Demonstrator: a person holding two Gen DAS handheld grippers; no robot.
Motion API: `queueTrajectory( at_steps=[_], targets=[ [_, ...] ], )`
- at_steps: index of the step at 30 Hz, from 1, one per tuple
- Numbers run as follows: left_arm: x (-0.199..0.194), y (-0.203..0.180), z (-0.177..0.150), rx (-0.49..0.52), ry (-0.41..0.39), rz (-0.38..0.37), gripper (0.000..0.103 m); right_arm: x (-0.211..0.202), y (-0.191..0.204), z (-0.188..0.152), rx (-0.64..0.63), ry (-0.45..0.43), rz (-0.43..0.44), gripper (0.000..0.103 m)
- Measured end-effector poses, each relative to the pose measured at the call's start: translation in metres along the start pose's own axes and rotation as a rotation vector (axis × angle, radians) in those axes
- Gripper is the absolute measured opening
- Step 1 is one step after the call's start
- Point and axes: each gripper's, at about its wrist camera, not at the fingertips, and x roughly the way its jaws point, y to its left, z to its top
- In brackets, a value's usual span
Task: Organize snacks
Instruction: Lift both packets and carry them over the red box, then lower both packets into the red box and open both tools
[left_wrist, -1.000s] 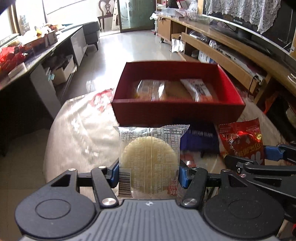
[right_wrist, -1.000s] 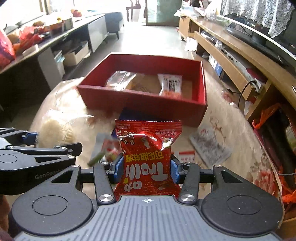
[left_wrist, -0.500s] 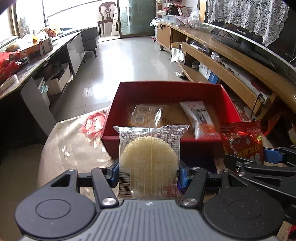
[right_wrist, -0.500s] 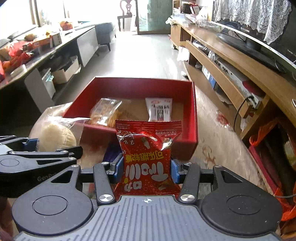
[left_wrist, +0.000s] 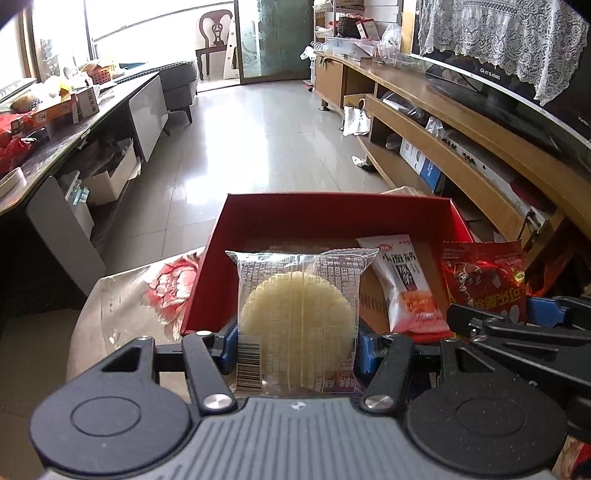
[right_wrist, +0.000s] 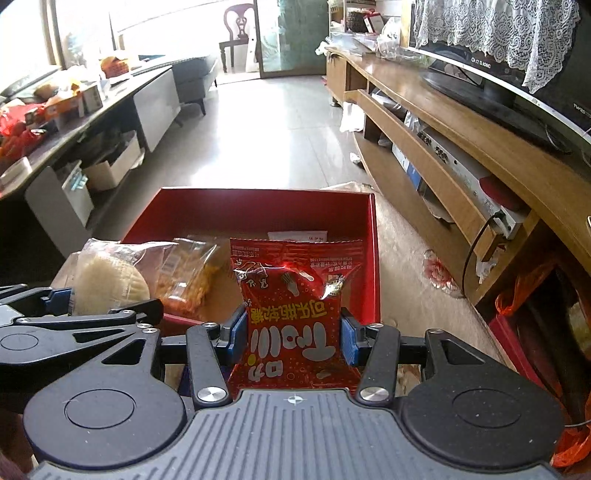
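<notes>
My left gripper (left_wrist: 297, 341) is shut on a clear packet with a round pale cracker (left_wrist: 298, 317) and holds it over the near wall of the open red box (left_wrist: 332, 210). My right gripper (right_wrist: 293, 334) is shut on a red snack packet (right_wrist: 295, 314) and holds it at the box's near right part (right_wrist: 375, 258). The red packet also shows in the left wrist view (left_wrist: 484, 280), and the cracker packet in the right wrist view (right_wrist: 107, 280). In the box lie a white and orange packet (left_wrist: 404, 284) and a clear packet of orange-brown snacks (right_wrist: 188, 277).
The box stands on a low table under a pale cloth with red flowers (left_wrist: 147, 295). A long wooden TV bench (left_wrist: 461, 147) runs along the right. A dark cluttered counter (left_wrist: 55, 122) runs along the left. Shiny floor (left_wrist: 240, 140) lies beyond the box.
Both grippers have moved forward and up with their packets, from in front of the box to over its near edge. Both holds stay the same.
</notes>
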Motion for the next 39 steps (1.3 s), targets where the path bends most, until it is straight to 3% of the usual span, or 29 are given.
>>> queueTrajectory(
  at_steps=[17, 28, 39],
  targets=[
    [0.045, 0.003, 0.027, -0.025, 0.006, 0.036, 0.057, 0.040, 0.001, 0.026, -0.009, 0.022, -0.002, 0.057],
    [0.081, 0.007, 0.026, -0.032, 0.062, 0.069, 0.057, 0.074, 0.006, 0.029, -0.028, 0.073, -0.003, 0.057],
    [0.086, 0.002, 0.021, 0.014, 0.070, 0.101, 0.058, 0.088, 0.007, 0.025, -0.033, 0.113, -0.006, 0.061]
  ],
)
